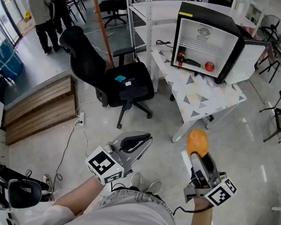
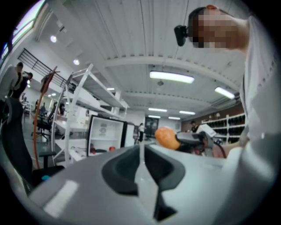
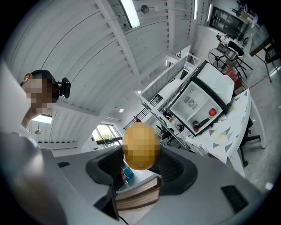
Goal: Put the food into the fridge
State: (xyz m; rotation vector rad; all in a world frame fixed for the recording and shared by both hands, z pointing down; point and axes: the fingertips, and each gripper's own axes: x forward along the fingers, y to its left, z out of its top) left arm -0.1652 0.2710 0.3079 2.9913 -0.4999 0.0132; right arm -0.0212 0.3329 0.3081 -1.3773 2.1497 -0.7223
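A small black fridge [image 1: 231, 40] stands open on a white patterned table [image 1: 209, 99], its white inside facing me. On its floor lie a red round fruit [image 1: 209, 66] and a dark long item [image 1: 191, 63]. My right gripper [image 1: 197, 151] is held low in front of me, shut on a round orange piece of food [image 1: 197, 142], well short of the table. In the right gripper view the orange food [image 3: 140, 147] sits between the jaws, with the fridge [image 3: 199, 103] far ahead. My left gripper [image 1: 136, 143] is shut and empty; its closed jaws show in the left gripper view [image 2: 142, 154].
A black office chair [image 1: 120, 80] stands left of the table, between me and the fridge side. A low wooden platform [image 1: 41, 108] lies at the left. White shelving [image 1: 145, 15] rises behind the table. People [image 1: 41, 9] stand far off at the top left.
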